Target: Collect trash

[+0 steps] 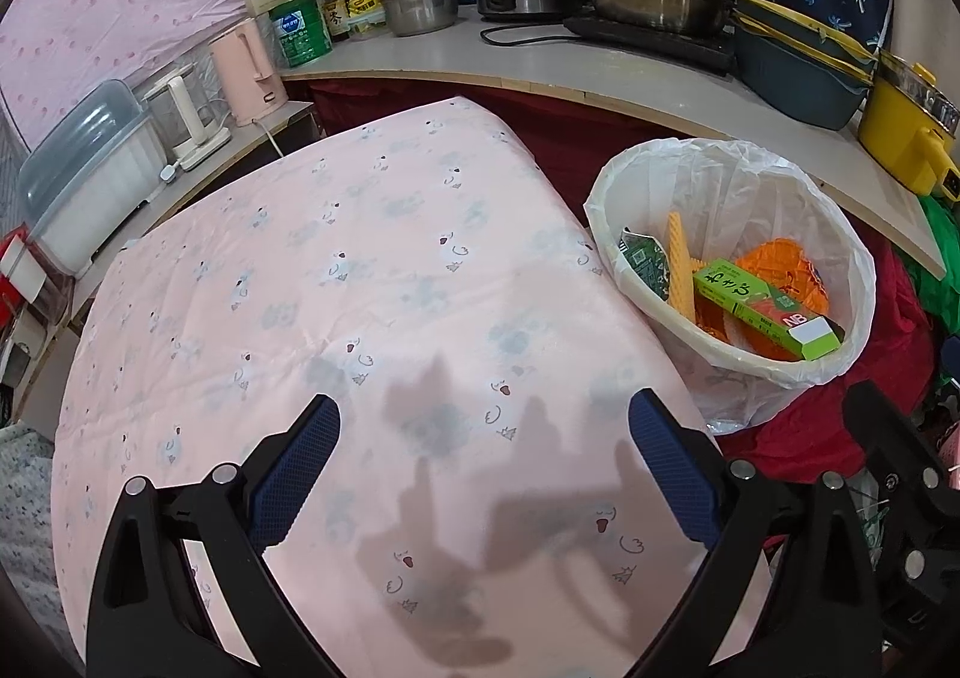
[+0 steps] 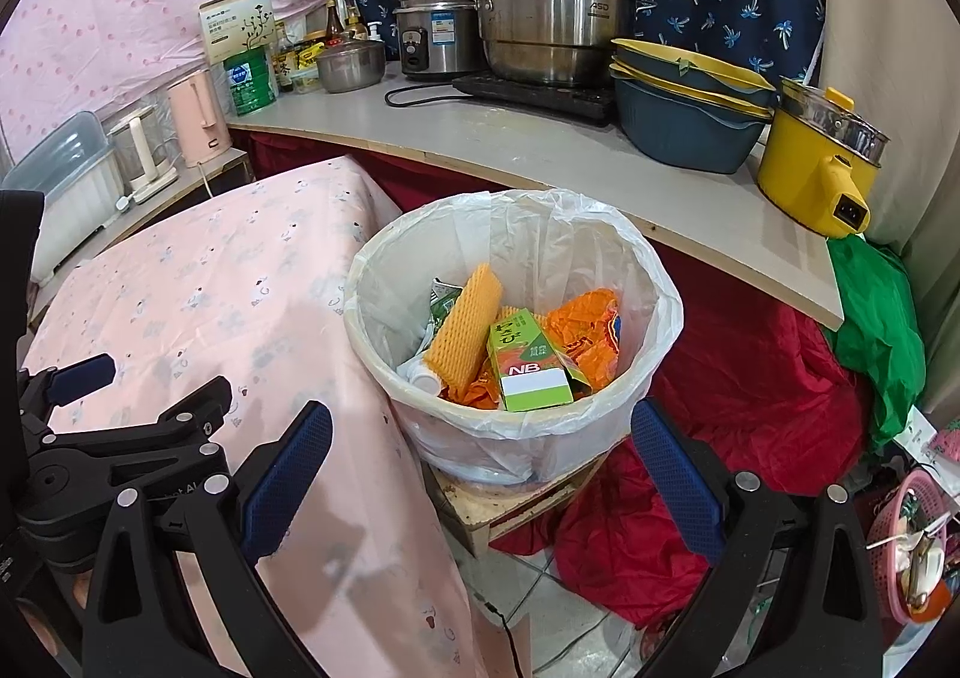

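We've got both grippers hanging over the scene with nothing in them: the left gripper [image 1: 483, 432] has its 2 blue-padded fingers spread wide over the pink printed cloth [image 1: 360, 282], and its shadow falls on the fabric right below. The right gripper [image 2: 480, 438] is spread just as wide, with the trash bin [image 2: 654, 330] sitting between and beyond its fingertips in that view. The bin has a thin white plastic liner [image 2: 540, 234] folded over its rim, and it stands on a small wooden block [image 2: 510, 498] right beside the edge of the cloth-covered table. All the trash we can see is inside the bin: a green carton [image 2: 528, 360] marked NB lying on top, a yellow foam net sleeve [image 2: 465, 324] leaning upright against the left wall, a crumpled orange wrapper [image 2: 585, 330] to the right, and a green printed packet [image 2: 444, 300] tucked behind the sleeve. From the left wrist view the same bin [image 1: 852, 282] sits off the cloth's right edge. Behind it there's a shelf [image 2: 600, 162] with a big steel steamer pot [image 2: 552, 12], a rice cooker [image 2: 435, 36], stacked blue-and-yellow basins [image 2: 684, 102] and a yellow electric pot [image 2: 810, 168]. Red fabric [image 2: 750, 378] is bunched up under the shelf.
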